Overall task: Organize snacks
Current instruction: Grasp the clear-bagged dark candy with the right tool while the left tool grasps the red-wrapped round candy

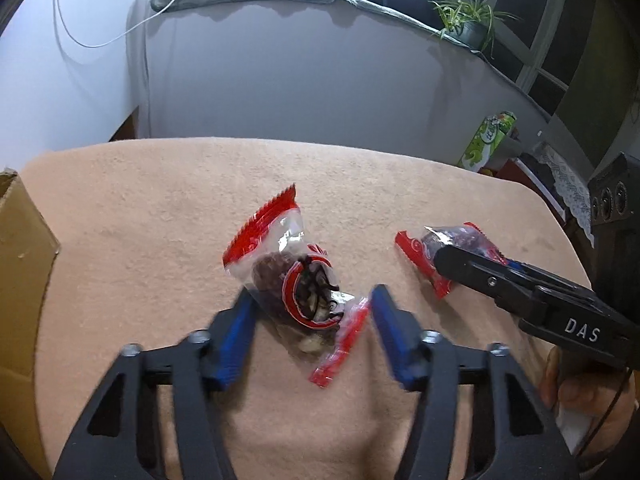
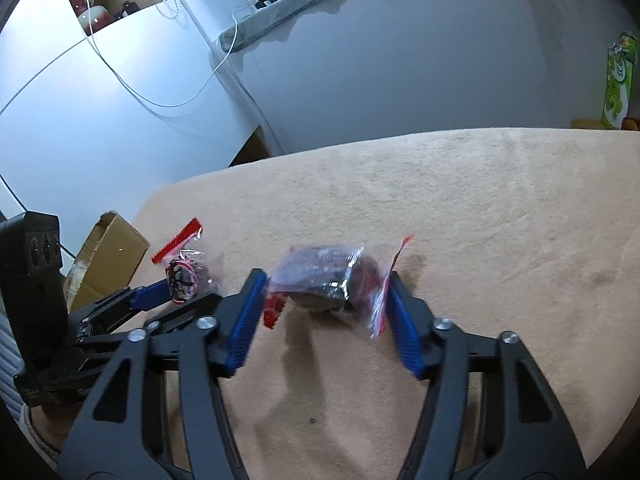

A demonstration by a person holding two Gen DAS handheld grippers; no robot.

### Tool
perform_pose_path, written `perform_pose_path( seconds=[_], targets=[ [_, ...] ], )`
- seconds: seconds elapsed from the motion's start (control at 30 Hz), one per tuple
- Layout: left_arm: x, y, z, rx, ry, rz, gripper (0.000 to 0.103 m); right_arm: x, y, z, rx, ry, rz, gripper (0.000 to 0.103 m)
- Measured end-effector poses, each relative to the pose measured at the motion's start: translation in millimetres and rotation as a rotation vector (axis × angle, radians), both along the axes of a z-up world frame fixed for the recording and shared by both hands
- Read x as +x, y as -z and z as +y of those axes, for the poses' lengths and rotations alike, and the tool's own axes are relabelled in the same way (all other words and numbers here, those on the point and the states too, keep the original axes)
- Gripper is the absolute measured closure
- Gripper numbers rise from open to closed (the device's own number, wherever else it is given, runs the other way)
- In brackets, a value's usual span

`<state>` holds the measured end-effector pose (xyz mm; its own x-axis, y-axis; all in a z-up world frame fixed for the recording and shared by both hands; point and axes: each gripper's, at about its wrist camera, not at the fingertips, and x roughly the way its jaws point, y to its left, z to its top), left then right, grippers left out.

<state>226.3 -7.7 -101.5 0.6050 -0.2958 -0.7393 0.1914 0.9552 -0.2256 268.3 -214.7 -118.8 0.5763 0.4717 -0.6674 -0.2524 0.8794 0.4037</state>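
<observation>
Two red-and-clear snack packets lie on a peach table cloth (image 1: pixel 160 200). In the left wrist view, one packet (image 1: pixel 296 280) lies between the blue pads of my open left gripper (image 1: pixel 312 304), not pinched. The second packet (image 1: pixel 440 248) lies to the right under my right gripper (image 1: pixel 452 260). In the right wrist view, that second packet (image 2: pixel 328 276) sits between the open pads of my right gripper (image 2: pixel 324 292), its edges near both pads. The first packet (image 2: pixel 184 272) and my left gripper (image 2: pixel 168 292) show at the left.
An open cardboard box (image 1: pixel 20 264) stands at the table's left edge; it also shows in the right wrist view (image 2: pixel 108 256). A green carton (image 1: pixel 486 140) stands beyond the far right corner. A grey sofa back (image 1: pixel 320 72) lies behind the table.
</observation>
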Motion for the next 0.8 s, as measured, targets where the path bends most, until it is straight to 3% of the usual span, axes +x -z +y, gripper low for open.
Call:
perform_pose_path(
  seconds=[0.13,0.3,0.33,0.6,0.8],
  targets=[
    [2,0,6,-0.039,-0.001,0.001,0.063,-2,0,1,0.006,-0.005,-0.005,0.047],
    [2,0,9,-0.065,0.004,-0.002,0.066,-3,1,-2,0.028,0.006,-0.006,0.048],
    [1,-1,10,-0.071,0.008,-0.008,0.077,-3,1,-3,0.033,0.008,-0.008,0.048],
    [-26,-15,0,-0.023,0.046,-0.085,0.077,-9,0,-11,0.062,0.038,-0.028,0.048],
    [-51,-26,3,-0.032,0.064,-0.106,0.077,-27,-8,-14,0.074,0.056,-0.062,0.048]
  ],
)
